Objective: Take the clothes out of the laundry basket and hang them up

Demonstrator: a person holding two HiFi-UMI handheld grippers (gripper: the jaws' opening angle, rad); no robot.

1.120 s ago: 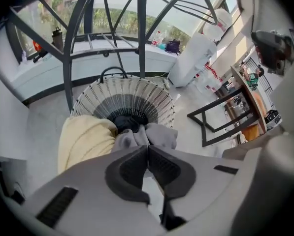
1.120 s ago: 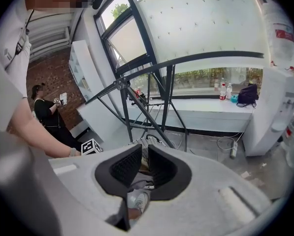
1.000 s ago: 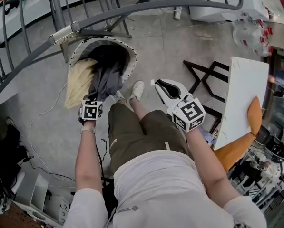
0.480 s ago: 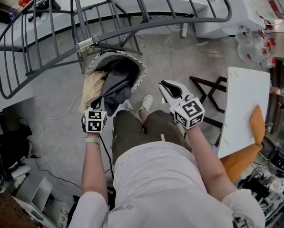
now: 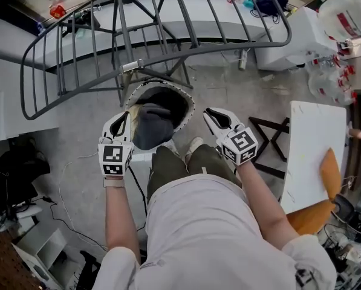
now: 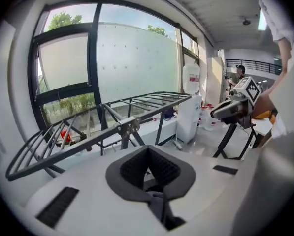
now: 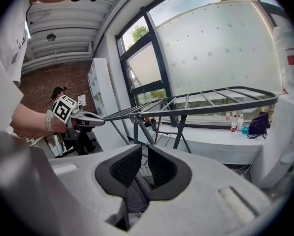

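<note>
The round white laundry basket [image 5: 183, 101] stands on the floor under the dark metal drying rack [image 5: 150, 35], just ahead of the person's feet. Dark grey clothes [image 5: 153, 122] fill it, and a cream cloth [image 5: 132, 109] shows at its left rim. My left gripper [image 5: 123, 121] hovers at the basket's left side, shut, with nothing between its jaws. My right gripper [image 5: 214, 117] hovers at the basket's right side, also shut and empty. In the left gripper view the rack [image 6: 122, 127] crosses at jaw height. The right gripper view looks down at the grey clothes [image 7: 137, 191].
A white water dispenser [image 5: 289, 23] stands at the back right, by a windowsill with bottles [image 7: 235, 122] and a dark bag [image 7: 259, 123]. A black folding frame [image 5: 268, 144] and a white board [image 5: 310, 156] sit to the right. Cables and dark gear [image 5: 11, 180] lie at the left.
Both grippers have risen from basket height to rack level. The grey garment that hung over the rim toward my left gripper now lies inside the basket.
</note>
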